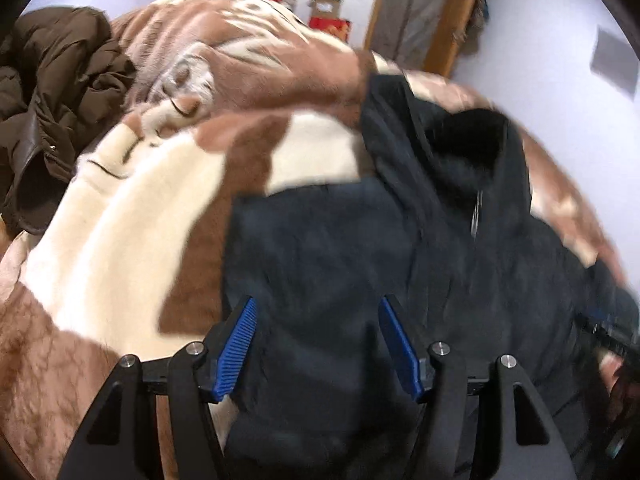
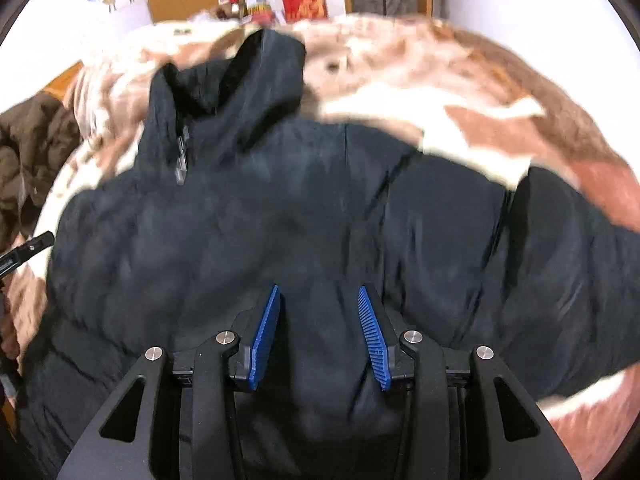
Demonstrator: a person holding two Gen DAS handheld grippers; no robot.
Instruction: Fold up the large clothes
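Black jacket [image 2: 280, 208] lies spread on the bed, on a brown-and-cream blanket [image 1: 120, 240], collar and hood at the far end, zipper showing near the collar. Both views are motion-blurred.

Left claw [image 1: 316, 340]: jaws partly apart, over the jacket's left near edge. Fabric sits between the blue pads [image 1: 240, 348], but I can't see them pressing on it, so I read it as not gripping. Right claw [image 2: 318, 332]: jaws about half apart, over the jacket's middle near part. Padded fabric bulges up between the pads; it may be pinched, but the blur hides contact, so I can't tell.

Risks:
- The jacket is thick and puffy. A pinch may catch only the top layer, and the fold would then drag unevenly or slip out.
- The blanket is plush and rumpled. A low claw could snag the pile and lift blanket with jacket.
- The claws sit near each other, so a crossing fold could knock them together.

Around: brown coat [image 1: 52, 100] heaped at far left on the bed, well apart from the jacket. Boxes [image 2: 304, 0] and a door beyond the bed. Nothing blocks the fold area.
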